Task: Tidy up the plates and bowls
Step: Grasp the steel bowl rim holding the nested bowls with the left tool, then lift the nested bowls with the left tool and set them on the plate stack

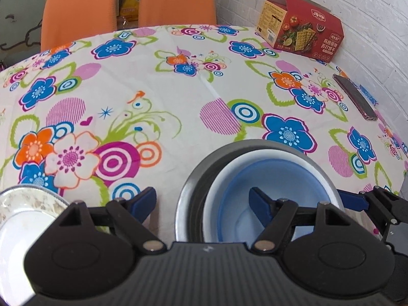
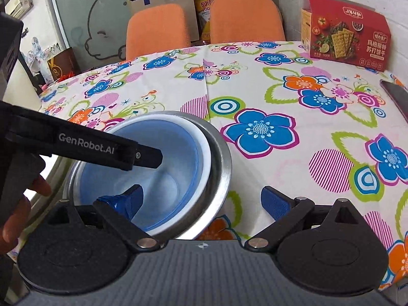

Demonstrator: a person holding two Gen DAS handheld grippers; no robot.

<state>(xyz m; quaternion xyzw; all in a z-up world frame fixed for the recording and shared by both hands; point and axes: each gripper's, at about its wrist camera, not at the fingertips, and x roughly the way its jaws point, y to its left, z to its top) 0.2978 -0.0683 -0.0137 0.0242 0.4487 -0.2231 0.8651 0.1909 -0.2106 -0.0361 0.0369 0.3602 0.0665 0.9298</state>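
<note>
Three bowls sit nested on the flowered tablecloth: a steel bowl [image 1: 193, 186] outermost, a white bowl [image 1: 257, 159] inside it, and a blue bowl [image 1: 275, 178] innermost. My left gripper [image 1: 202, 201] is open and straddles their left walls, with one finger inside the blue bowl. From the other side, my right gripper [image 2: 204, 200] is open across the right walls of the steel bowl [image 2: 224, 176]; its left finger is inside the blue bowl [image 2: 163, 178]. A patterned plate [image 1: 17, 204] with a white centre lies at the near left, partly hidden.
A red cracker box [image 1: 303, 28] and a phone [image 1: 355, 97] lie along the right, by the white brick wall. Two orange chairs [image 1: 79, 7] stand behind the table's far edge. A hand [image 2: 23, 204] grips the left tool.
</note>
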